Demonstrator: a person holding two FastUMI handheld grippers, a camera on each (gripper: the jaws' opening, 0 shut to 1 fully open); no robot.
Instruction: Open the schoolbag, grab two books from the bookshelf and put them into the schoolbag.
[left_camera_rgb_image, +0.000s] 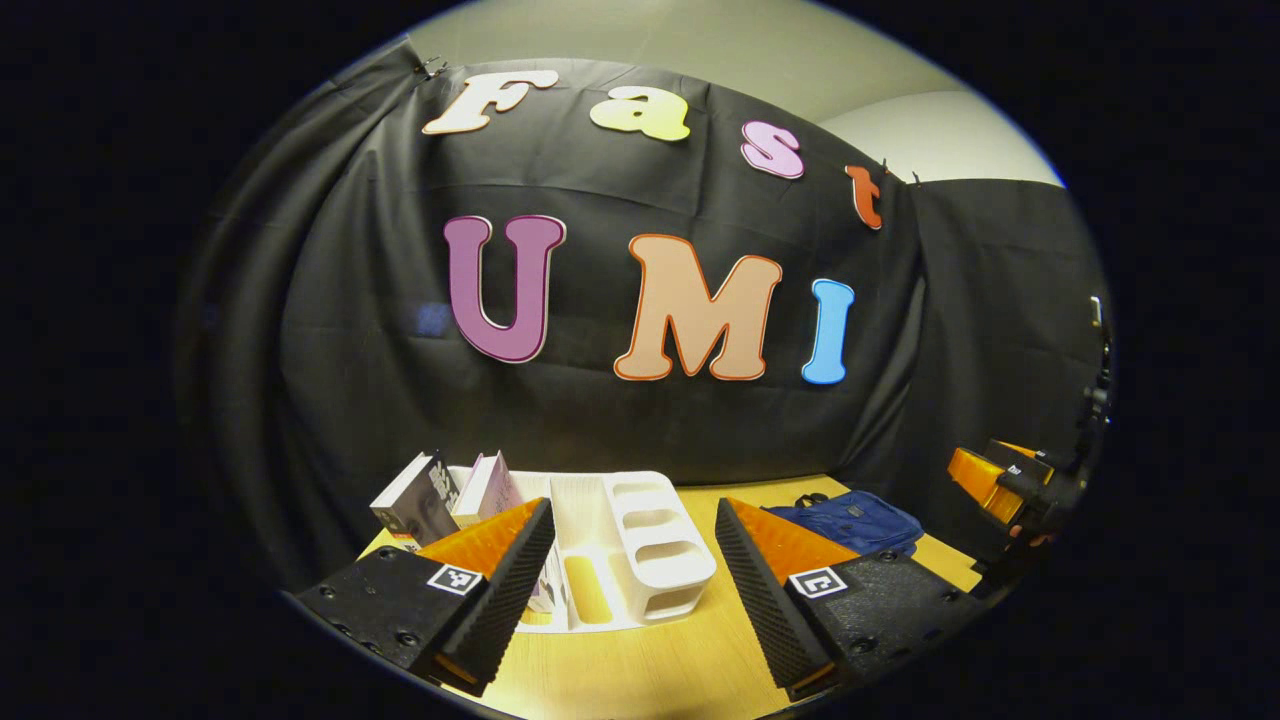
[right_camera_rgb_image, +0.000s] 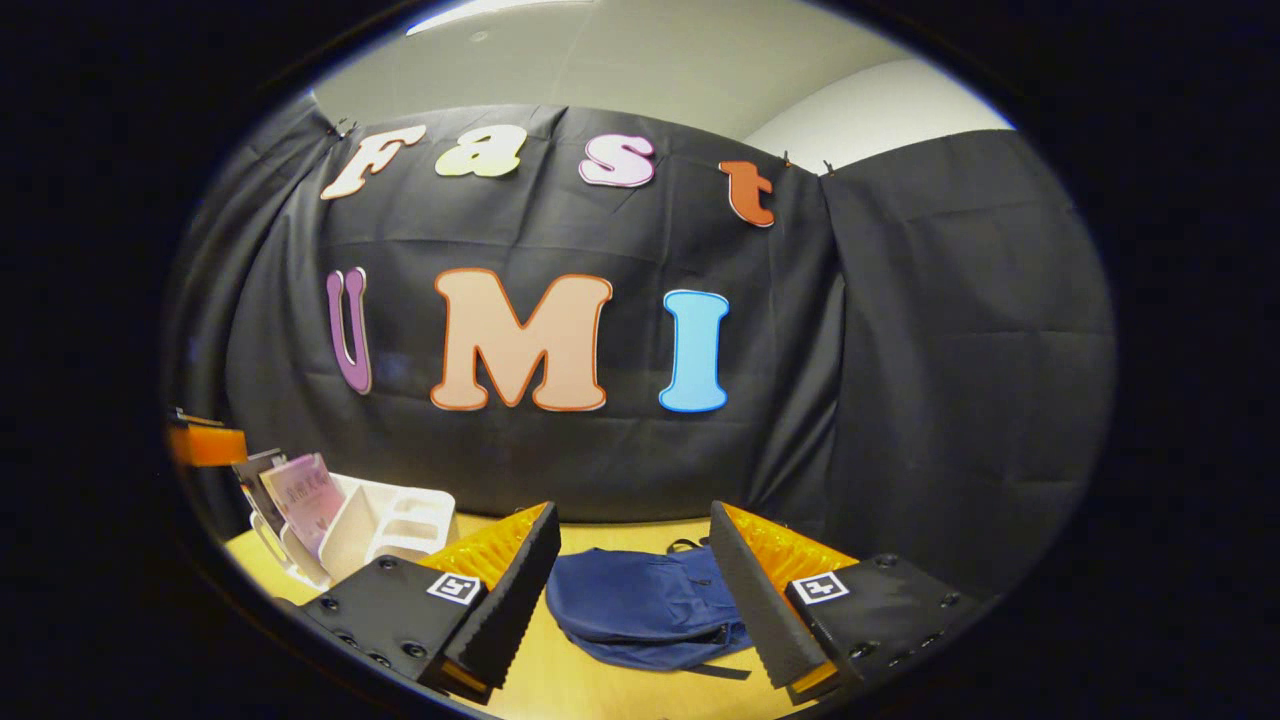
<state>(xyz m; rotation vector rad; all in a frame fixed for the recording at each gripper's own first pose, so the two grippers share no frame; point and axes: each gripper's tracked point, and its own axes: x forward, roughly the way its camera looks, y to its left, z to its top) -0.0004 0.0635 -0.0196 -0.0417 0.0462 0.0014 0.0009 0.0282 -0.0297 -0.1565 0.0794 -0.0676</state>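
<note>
Both grippers, left (left_camera_rgb_image: 633, 575) and right (right_camera_rgb_image: 633, 590), hover with fingers spread, holding nothing; beyond, the schoolbag (right_camera_rgb_image: 640, 605) lies flat on the counter (left_camera_rgb_image: 650, 670), seemingly unopened, books (left_camera_rgb_image: 450, 492) standing in the bookshelf (left_camera_rgb_image: 625, 545): nothing done yet

- No real words or numbers I can make out, just coded tags and blurry print.
- The left gripper (left_camera_rgb_image: 634, 502) has a square black-and-white coded marker on each finger, the left-finger tag (left_camera_rgb_image: 455, 579) and the right-finger tag (left_camera_rgb_image: 818, 581). They're patterns, not text.
- It's the same on the right gripper (right_camera_rgb_image: 634, 508), with a near-left tag (right_camera_rgb_image: 452, 587) and a near-right tag (right_camera_rgb_image: 822, 587).
- The dark book (left_camera_rgb_image: 415, 497) in the white bookshelf (left_camera_rgb_image: 640, 500) has pale print on its cover, way too small to read.
- The pink book (right_camera_rgb_image: 305, 492) has a row of tiny characters across the cover, blurred to mush.
</note>
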